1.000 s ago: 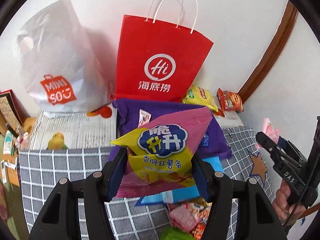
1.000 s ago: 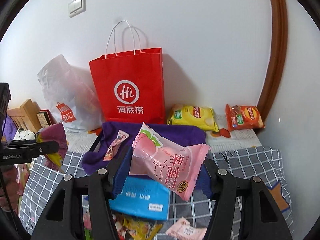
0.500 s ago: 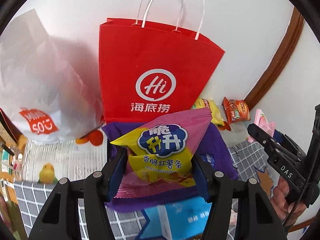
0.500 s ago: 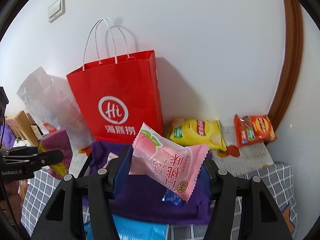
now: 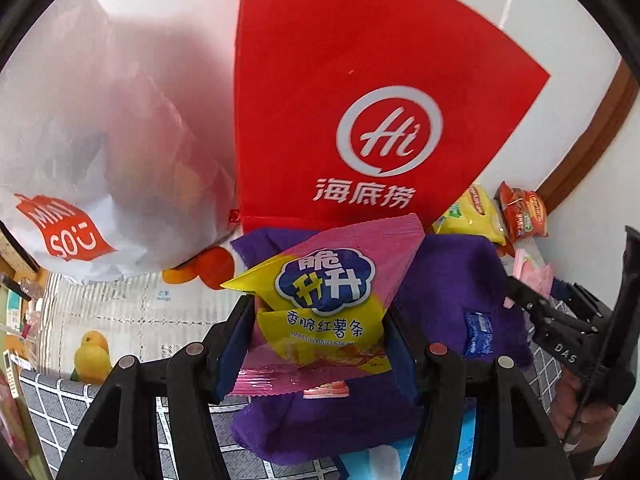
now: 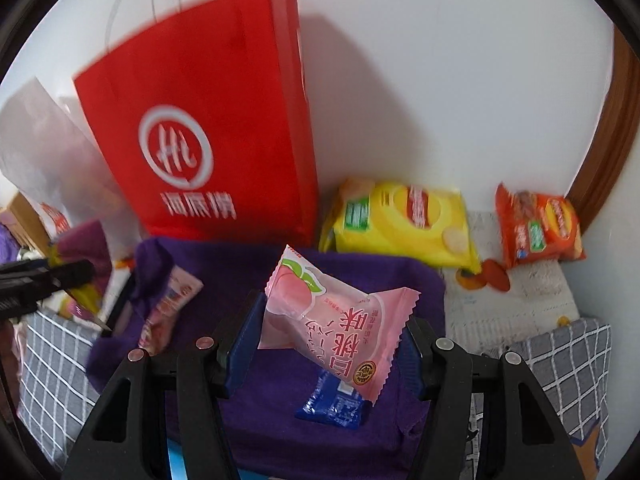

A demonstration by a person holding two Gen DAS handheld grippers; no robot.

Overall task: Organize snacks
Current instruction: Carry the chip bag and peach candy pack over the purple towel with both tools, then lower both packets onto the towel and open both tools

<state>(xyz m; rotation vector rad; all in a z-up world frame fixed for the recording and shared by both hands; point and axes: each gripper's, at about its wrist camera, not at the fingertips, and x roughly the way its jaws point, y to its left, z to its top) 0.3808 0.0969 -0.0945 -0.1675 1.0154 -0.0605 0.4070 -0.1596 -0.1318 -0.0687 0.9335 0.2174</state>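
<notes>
Red paper bag now looms nearer beyond both grippers' fingers; left gripper clamps sweet-potato sticks, right gripper a peach packet, likely bag-bound.

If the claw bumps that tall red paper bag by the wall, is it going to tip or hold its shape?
The red paper bag stands tall on a narrow base, so a push high up would probably tip it. Its flat panels and sharp creases suggest stiff paper that keeps its shape. What is inside cannot be seen; if it is empty, it would likely slide or topple easily.
</notes>
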